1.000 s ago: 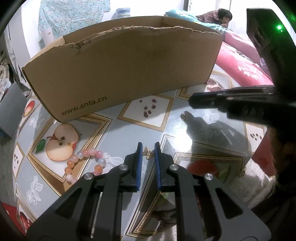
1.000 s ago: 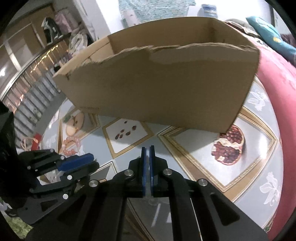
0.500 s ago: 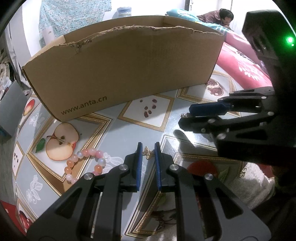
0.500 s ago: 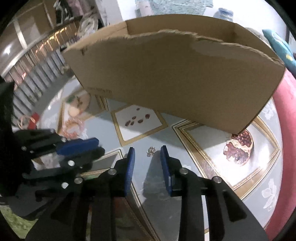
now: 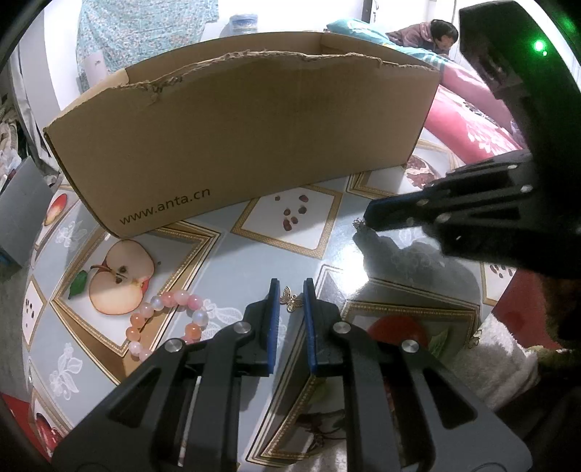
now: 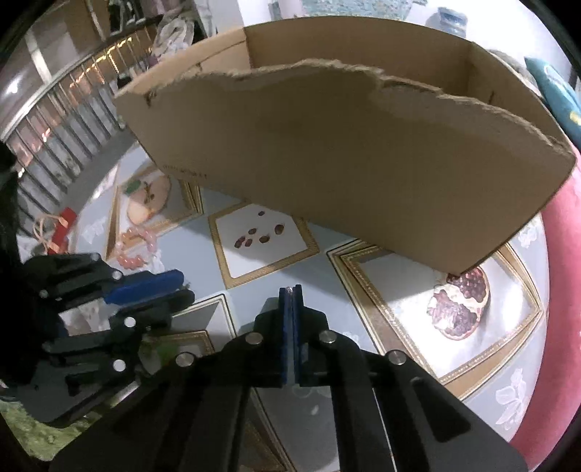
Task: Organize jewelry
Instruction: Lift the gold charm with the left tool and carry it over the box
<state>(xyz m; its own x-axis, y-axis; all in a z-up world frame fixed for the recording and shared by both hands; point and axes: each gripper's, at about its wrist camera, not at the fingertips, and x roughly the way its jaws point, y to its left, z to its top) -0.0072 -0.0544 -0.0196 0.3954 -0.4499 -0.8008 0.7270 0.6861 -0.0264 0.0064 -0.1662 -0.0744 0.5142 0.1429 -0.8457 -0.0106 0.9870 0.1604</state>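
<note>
My left gripper (image 5: 289, 282) rests low over the fruit-patterned tablecloth, its blue pads a narrow gap apart. A small gold butterfly charm (image 5: 292, 298) lies on the cloth between its tips, and the pads do not visibly press it. A pink and orange bead bracelet (image 5: 167, 319) lies just left of this gripper, beside the printed apple. My right gripper (image 6: 290, 290) is shut, and in the left wrist view a small silver charm (image 5: 359, 222) sticks out at its tip (image 5: 367, 218). The left gripper (image 6: 181, 287) shows at the lower left of the right wrist view, near the bracelet (image 6: 136, 247).
An open, torn-edged cardboard box (image 5: 236, 138) stands across the table behind both grippers, also in the right wrist view (image 6: 345, 163). Red bedding (image 5: 472, 119) lies at the right, with a person (image 5: 435, 32) far back. A red tag on a cord (image 6: 60, 228) lies past the table's left edge.
The right gripper opened over the small silver charm on the cloth, then shut on it and rolled a little. The left gripper and the butterfly charm have not moved.
</note>
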